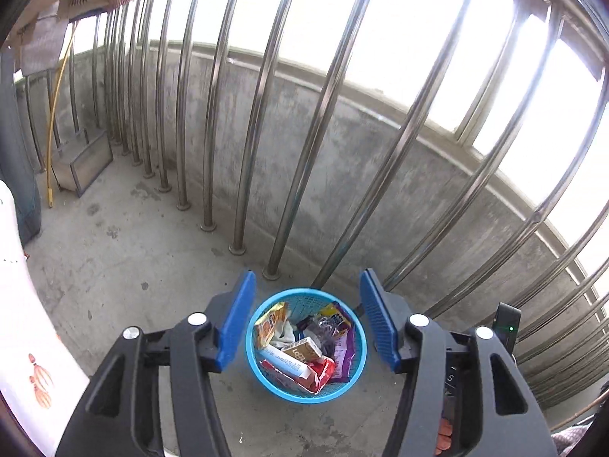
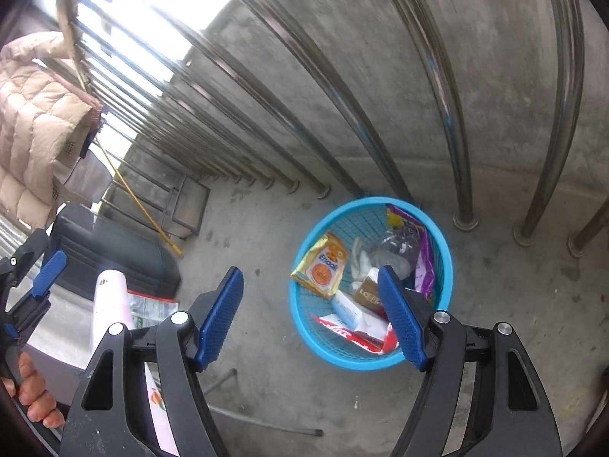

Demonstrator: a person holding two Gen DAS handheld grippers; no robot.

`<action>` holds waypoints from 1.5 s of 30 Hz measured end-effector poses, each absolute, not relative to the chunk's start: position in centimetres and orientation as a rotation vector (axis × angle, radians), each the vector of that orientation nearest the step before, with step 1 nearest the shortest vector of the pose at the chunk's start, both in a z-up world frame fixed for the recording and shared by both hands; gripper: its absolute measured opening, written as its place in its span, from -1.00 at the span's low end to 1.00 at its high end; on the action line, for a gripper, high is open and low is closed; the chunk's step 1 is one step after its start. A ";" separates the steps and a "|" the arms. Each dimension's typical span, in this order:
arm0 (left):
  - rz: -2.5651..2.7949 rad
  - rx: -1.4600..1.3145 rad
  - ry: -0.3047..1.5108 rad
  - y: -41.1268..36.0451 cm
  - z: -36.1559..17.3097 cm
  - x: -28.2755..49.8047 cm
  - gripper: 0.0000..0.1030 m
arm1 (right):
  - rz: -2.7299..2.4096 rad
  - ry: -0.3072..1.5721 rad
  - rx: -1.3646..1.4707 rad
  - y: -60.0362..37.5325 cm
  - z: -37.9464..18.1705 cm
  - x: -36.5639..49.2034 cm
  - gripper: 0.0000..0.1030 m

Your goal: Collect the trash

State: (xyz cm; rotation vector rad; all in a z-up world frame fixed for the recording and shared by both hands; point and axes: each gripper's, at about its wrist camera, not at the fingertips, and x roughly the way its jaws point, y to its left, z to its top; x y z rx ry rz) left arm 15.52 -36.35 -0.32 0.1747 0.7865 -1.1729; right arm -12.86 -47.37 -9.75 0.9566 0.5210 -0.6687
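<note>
trash [image 1: 304, 346] fills a blue basket [image 1: 251, 346] on the bare concrete floor [image 1: 125, 266], close to the foot of a steel-bar railing [image 1: 247, 122]. wrappers, a small carton and crumpled white paper lie inside. low concrete wall [image 1: 342, 152] runs behind the bars, bright daylight above it. floor is grey, stained and spotted. left gripper [image 1: 308, 320] hangs above the basket, jaws wide, nothing between them. right gripper [image 2: 310, 316] sits just left of the basket, jaws wide and empty too. far left: a yellow pole [image 1: 57, 114] leaning at the bars, a padded beige jacket [image 2: 34, 122] hanging.
</note>
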 end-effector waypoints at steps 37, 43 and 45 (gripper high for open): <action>-0.050 -0.002 0.597 5.5 2.4 -0.4 0.89 | -0.145 0.523 0.062 -17.8 5.5 -5.4 0.84; -0.013 -0.120 0.668 5.9 1.1 -0.2 0.89 | -0.148 0.586 0.031 -17.1 4.5 -5.7 0.84; 0.004 -0.126 0.712 5.8 0.4 0.3 0.89 | -0.142 0.617 0.018 -16.8 3.7 -5.9 0.84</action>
